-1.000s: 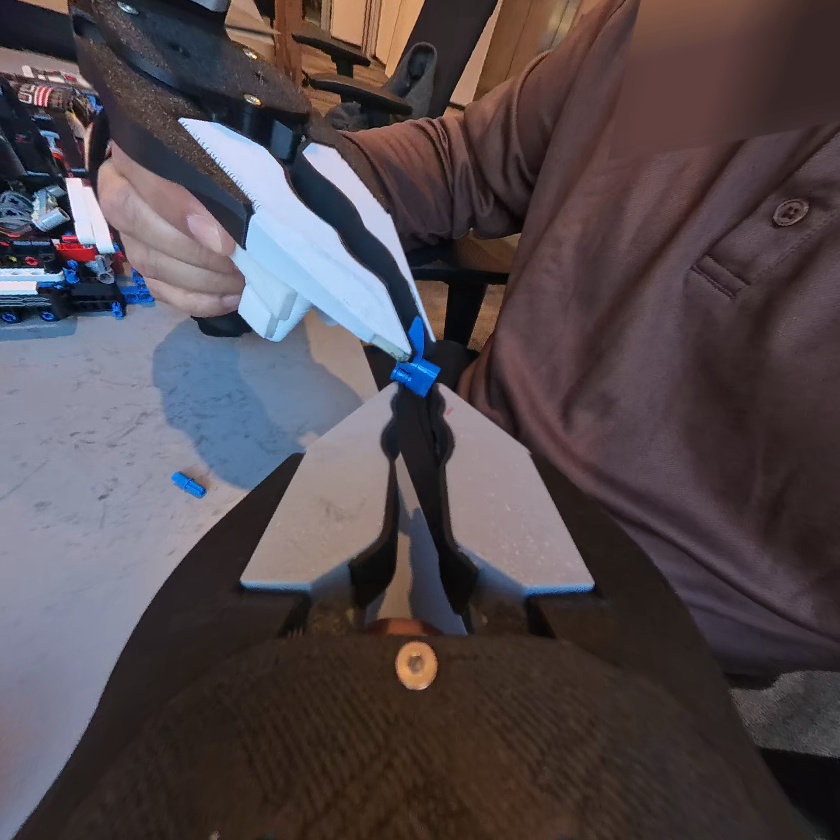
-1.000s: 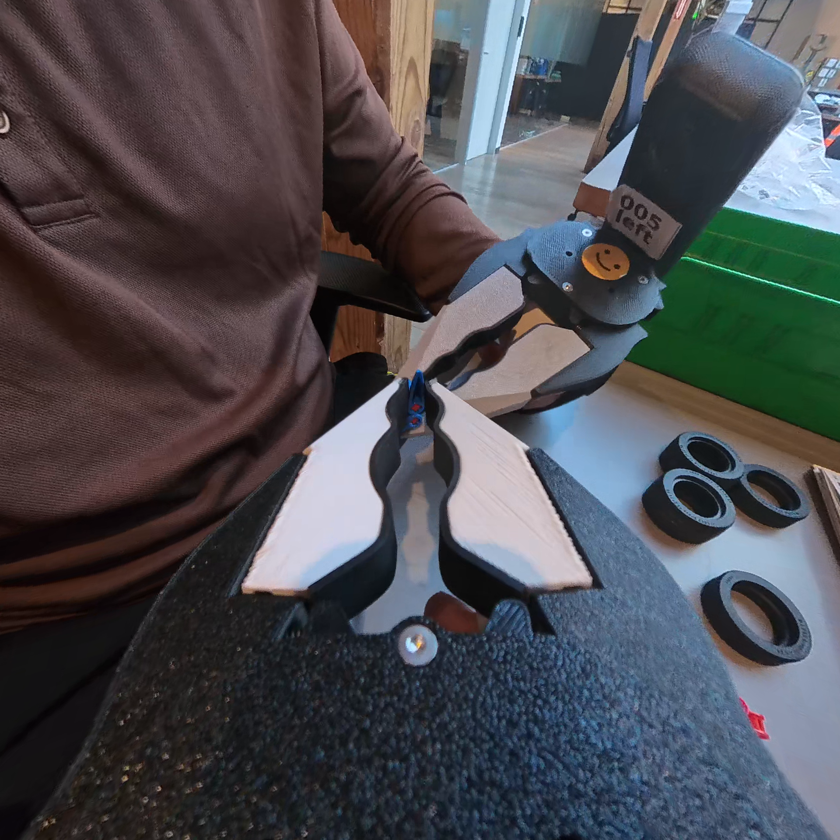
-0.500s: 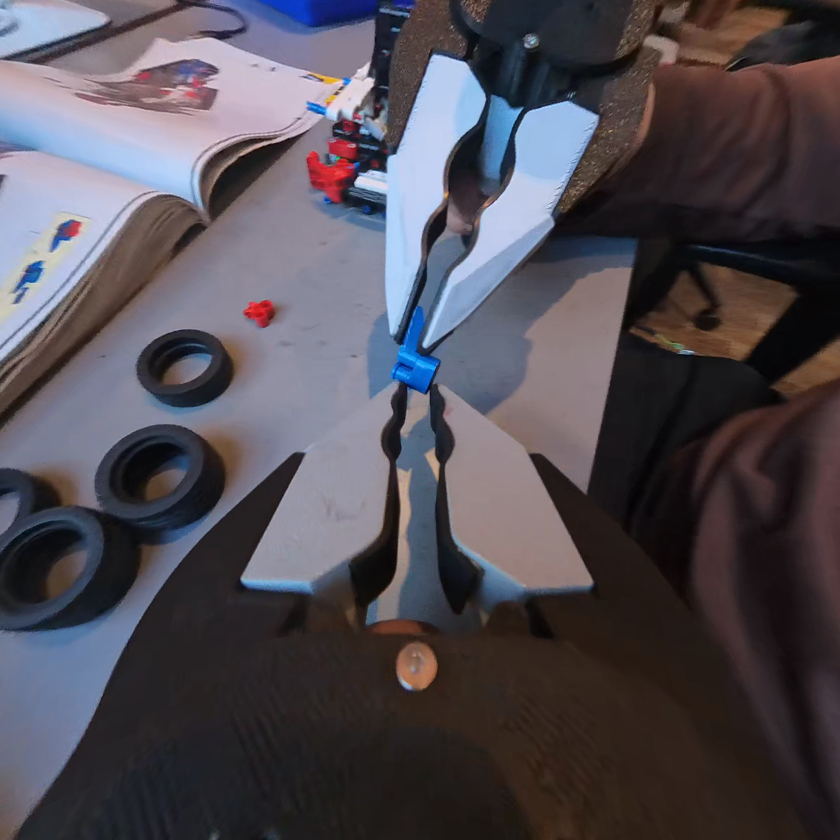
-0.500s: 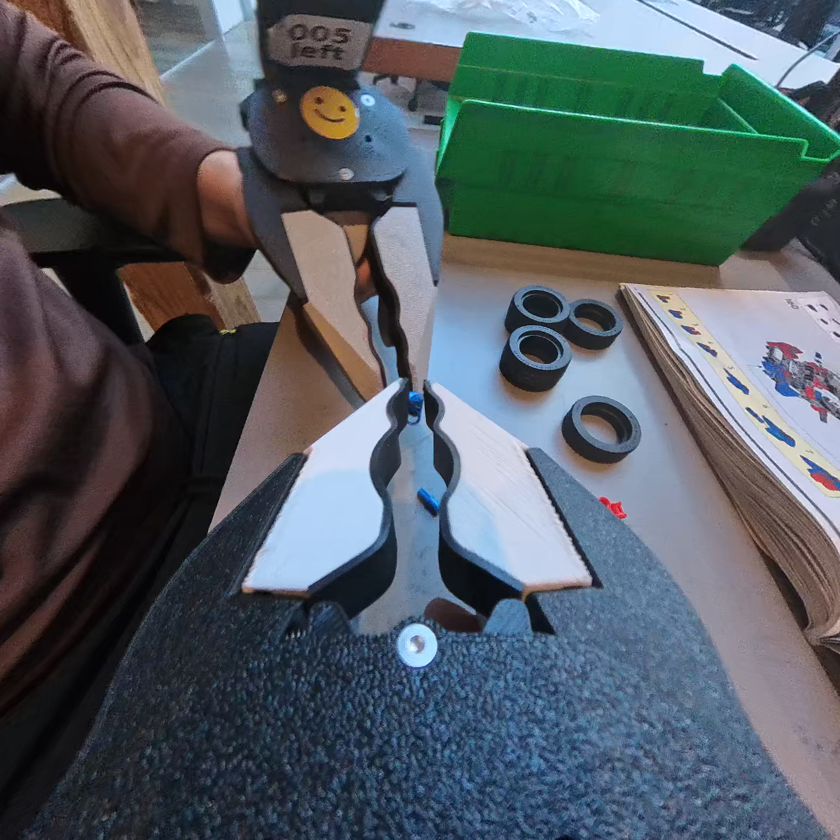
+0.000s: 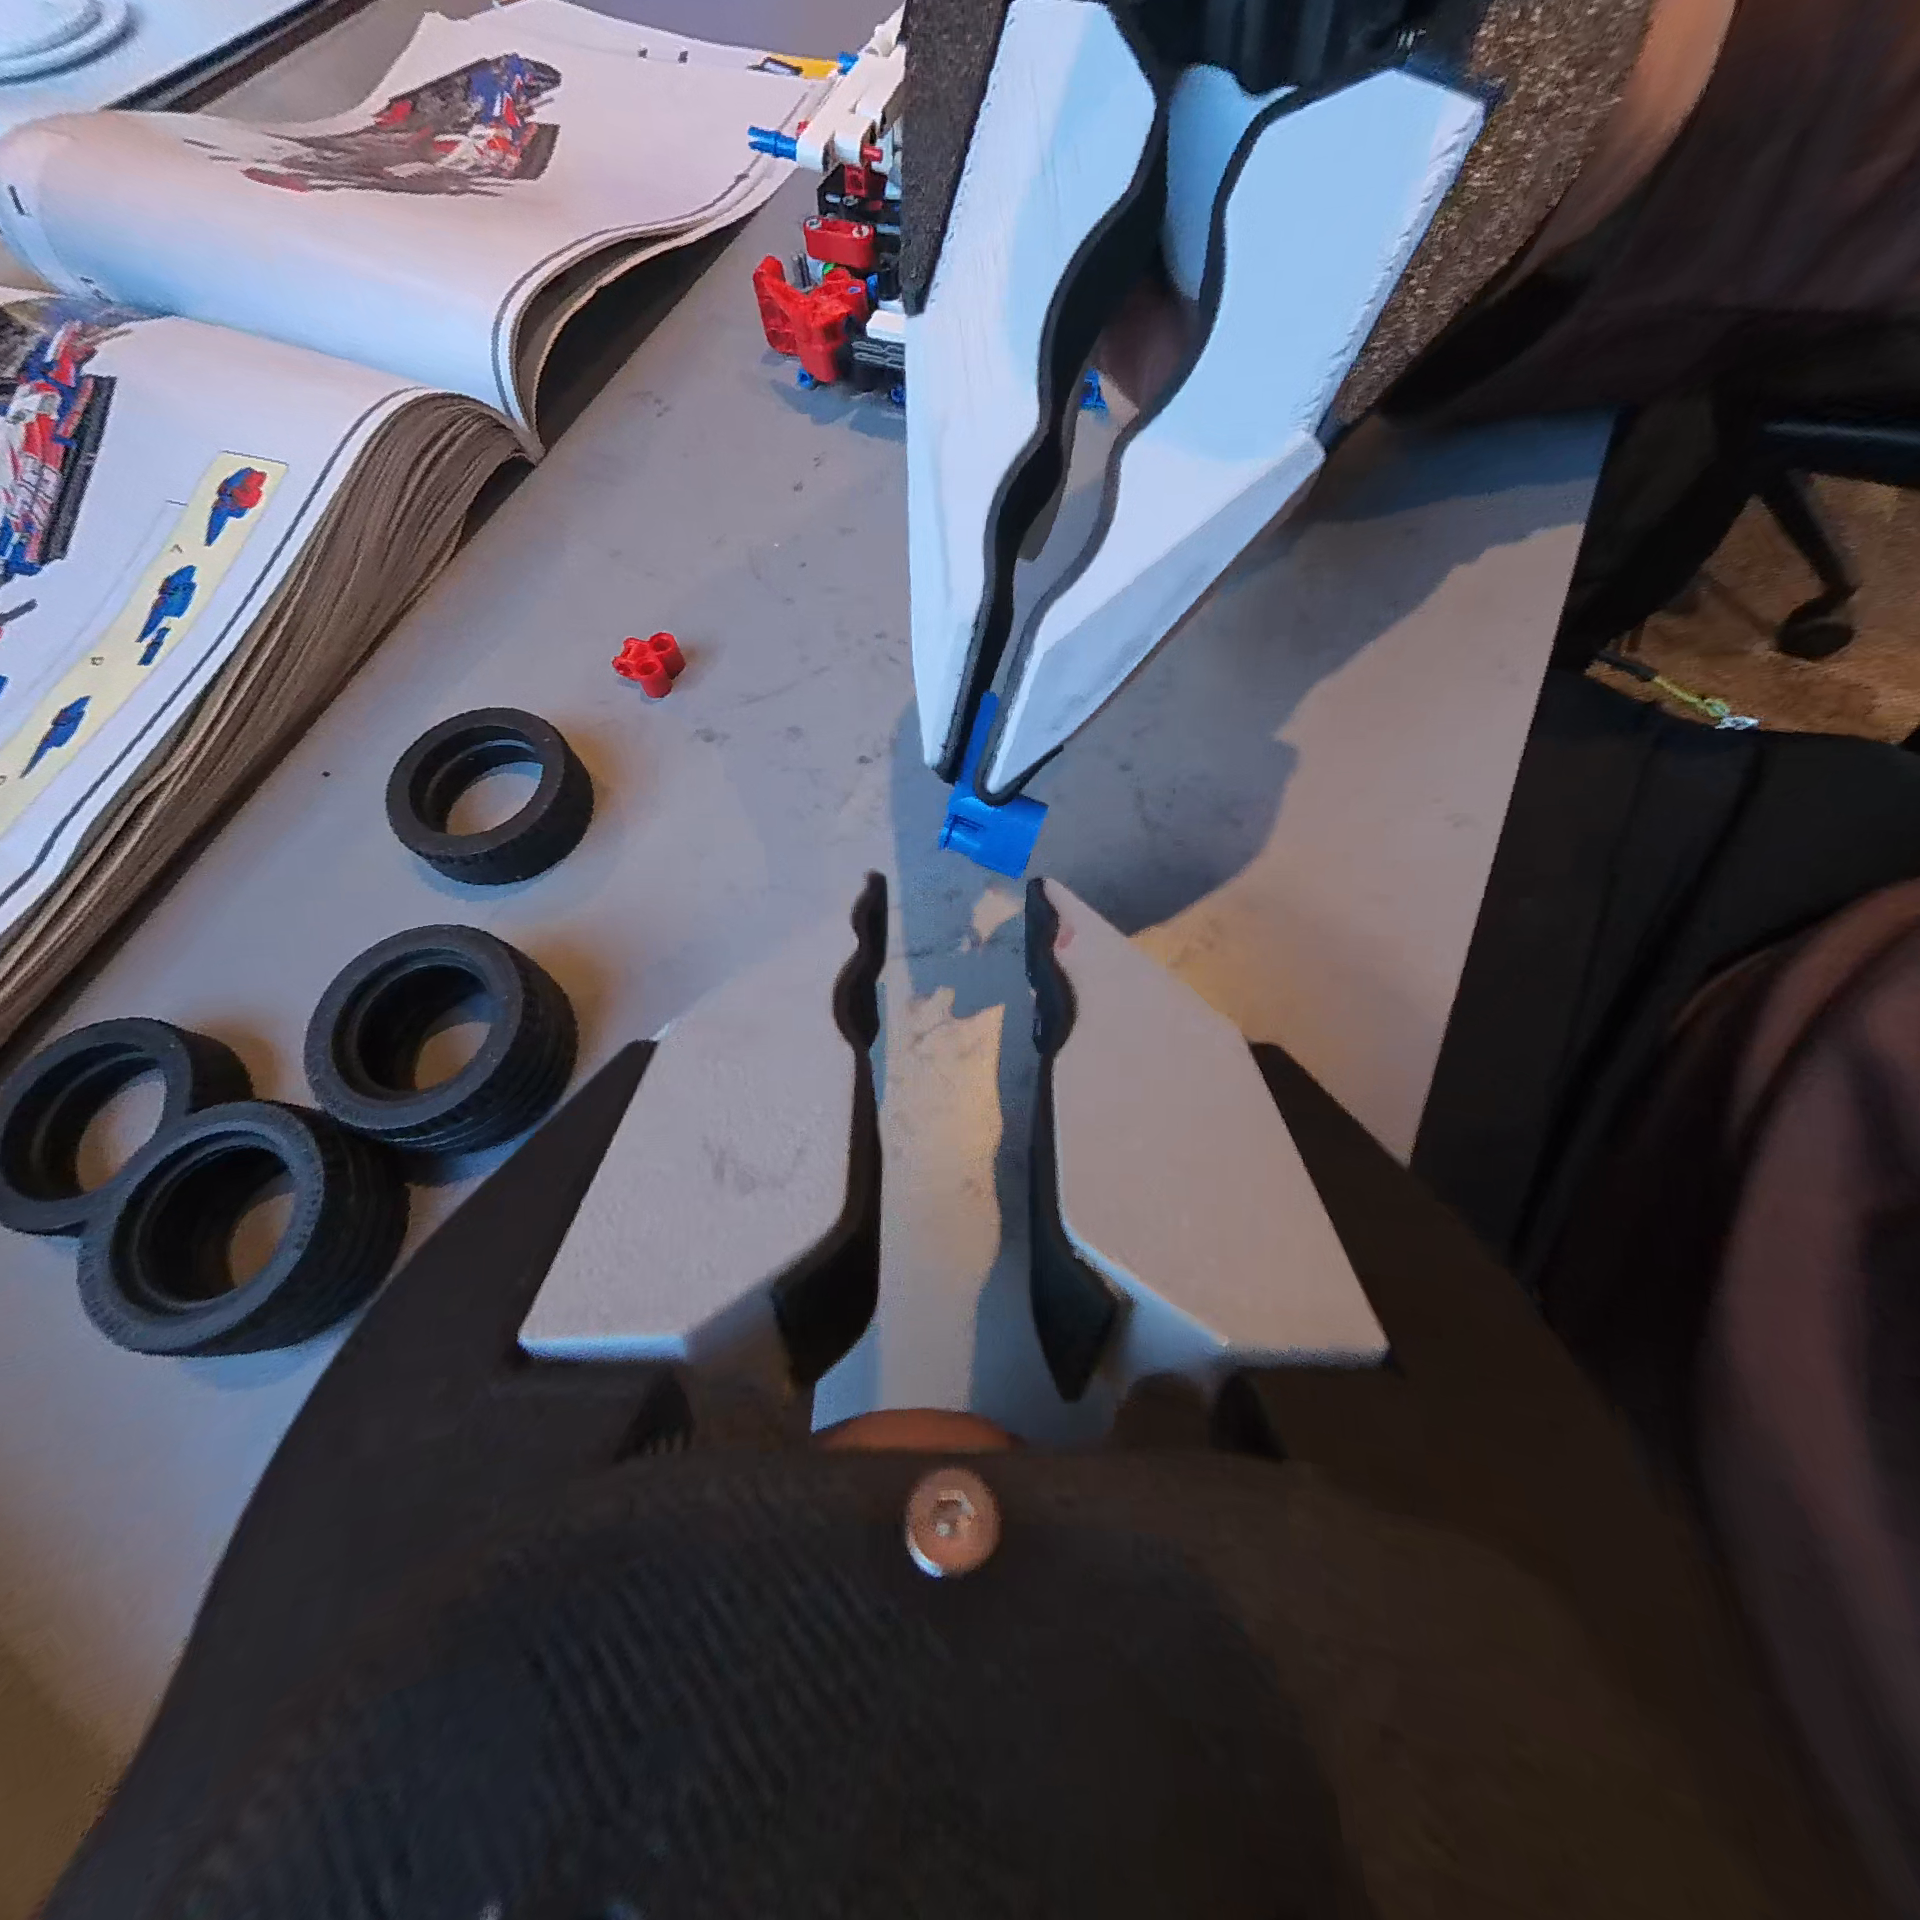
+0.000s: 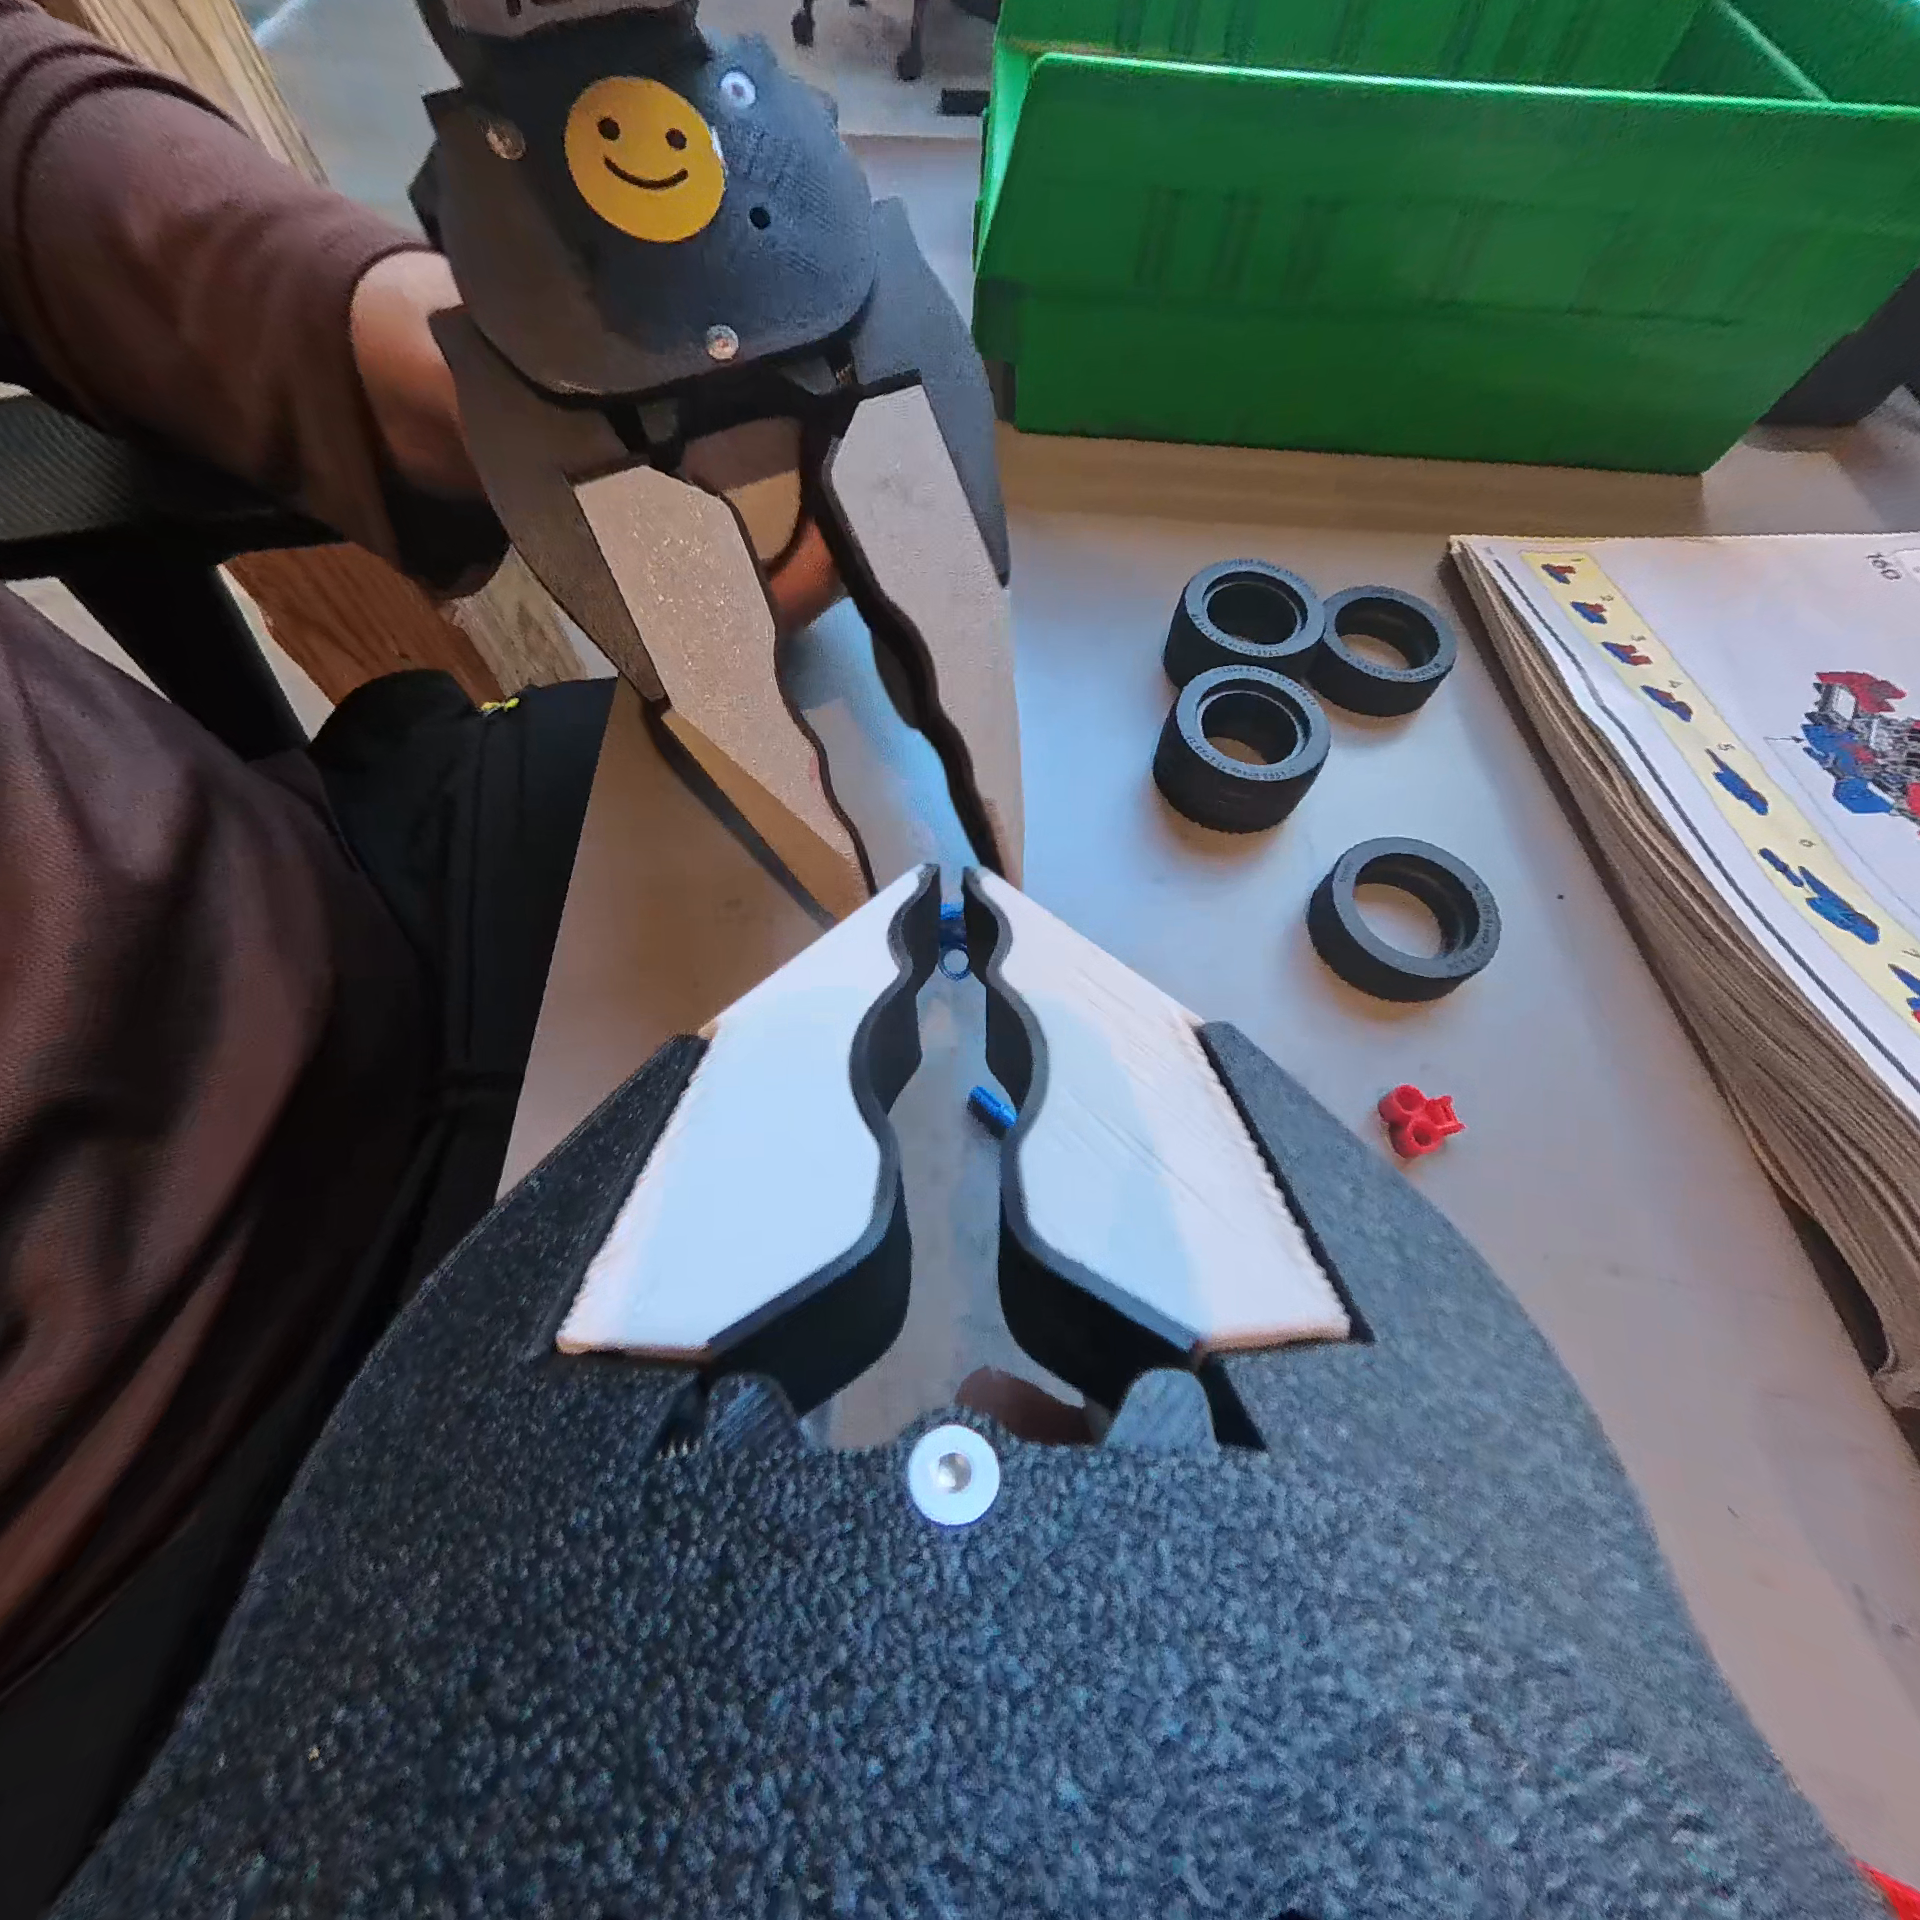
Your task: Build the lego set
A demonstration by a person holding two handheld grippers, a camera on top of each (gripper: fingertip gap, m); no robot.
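Observation:
My right gripper (image 6: 951,888) is shut on a small blue Lego connector (image 6: 951,940) at its fingertips. In the left wrist view the right gripper (image 5: 971,774) reaches down from the top and holds the blue connector (image 5: 987,823) just above the grey table (image 5: 727,499). My left gripper (image 5: 956,899) is open and empty, its tips just short of the connector and on either side of it. Its fingers (image 6: 727,707) show in the right wrist view. A partly built red, white and black Lego model (image 5: 842,281) stands behind.
Several black tyres (image 5: 488,795) (image 6: 1403,920) and a small red piece (image 5: 649,662) (image 6: 1418,1120) lie on the table. A loose blue pin (image 6: 992,1107) lies under my right gripper. An open instruction book (image 5: 312,312) and a green bin (image 6: 1455,260) border the area. The person sits at the table's edge. My two grippers' fingertips are within a few centimetres of each other. Between my left fingertips and the small red piece (image 5: 649,662) there is roughly 10 centimeters. Seen from the right wrist view (image 6: 1414,1108) as well.
My left gripper has opened and let go of the blue connector, which stays in the right gripper. Both grippers have swung from in front of the person's chest to over the table.

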